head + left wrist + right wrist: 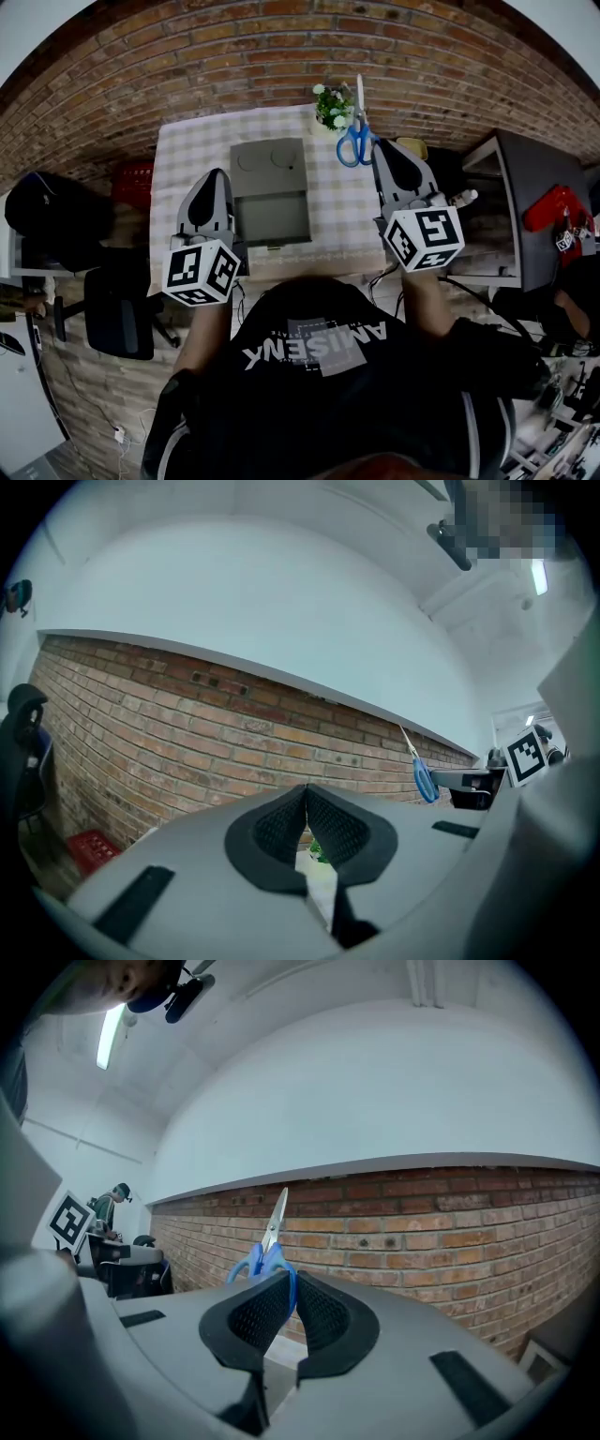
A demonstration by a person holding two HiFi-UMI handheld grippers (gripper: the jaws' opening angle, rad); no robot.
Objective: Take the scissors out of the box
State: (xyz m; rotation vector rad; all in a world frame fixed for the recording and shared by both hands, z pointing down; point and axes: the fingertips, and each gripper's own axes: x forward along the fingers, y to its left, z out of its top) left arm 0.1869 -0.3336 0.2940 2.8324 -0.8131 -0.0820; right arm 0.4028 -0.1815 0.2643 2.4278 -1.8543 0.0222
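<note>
Blue-handled scissors [354, 141] hang above the table's far right part, their blade pointing away from me. My right gripper [380, 147] is shut on them; in the right gripper view the blue handles [265, 1262] sit between the pads and the blade rises above the jaws. A grey box [271, 192] rests on the checked tablecloth [187, 150], between the two grippers. My left gripper [217, 178] hovers over the box's left side, shut with nothing in it. In the left gripper view its pads [281, 822] meet at the tips, and the scissors [422, 778] show far off to the right.
A small pot of white flowers [331, 105] stands at the table's back edge, just left of the scissors. A red crate [136, 180] and a black chair [117, 309] are on the floor at left. A dark desk [525, 206] stands at right. A brick wall [281, 56] lies beyond.
</note>
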